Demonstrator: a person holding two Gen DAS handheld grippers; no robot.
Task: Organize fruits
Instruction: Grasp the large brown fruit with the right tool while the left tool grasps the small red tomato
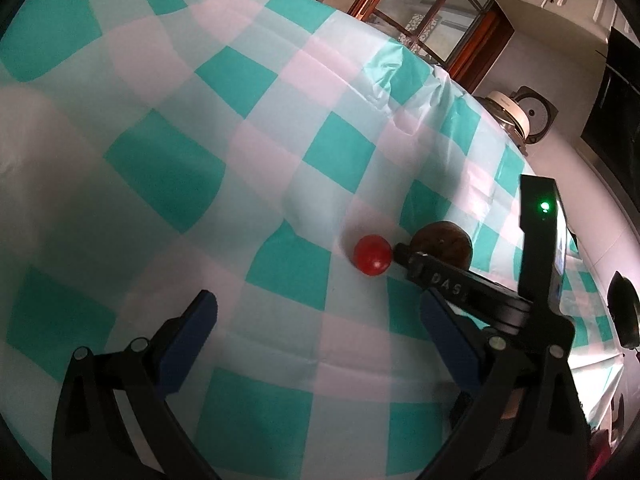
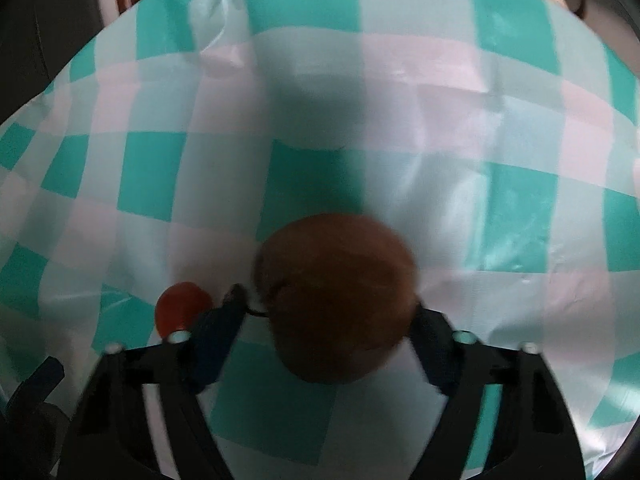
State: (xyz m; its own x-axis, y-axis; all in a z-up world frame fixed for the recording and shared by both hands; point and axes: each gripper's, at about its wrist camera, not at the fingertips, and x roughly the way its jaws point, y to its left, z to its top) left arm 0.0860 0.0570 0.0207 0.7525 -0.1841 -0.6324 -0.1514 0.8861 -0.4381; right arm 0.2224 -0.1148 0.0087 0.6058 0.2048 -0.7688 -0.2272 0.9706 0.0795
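Observation:
A small red tomato [image 1: 372, 255] lies on the teal-and-white checked tablecloth [image 1: 200, 128]. Just right of it is a round brown fruit [image 1: 444, 242], partly hidden by my right gripper [image 1: 404, 254]. In the right wrist view the brown fruit [image 2: 336, 300] fills the space between the right gripper's [image 2: 326, 312] blue pads, which close around its sides; the image is blurred. The tomato [image 2: 182, 308] sits just outside the left finger. My left gripper [image 1: 320, 316] is open and empty, hovering over the cloth short of the tomato.
The table's far edge [image 1: 460, 80] runs along the upper right, with a wood-framed glass door [image 1: 432, 8] and a cream appliance [image 1: 516, 112] beyond. The cloth has creases near the far edge.

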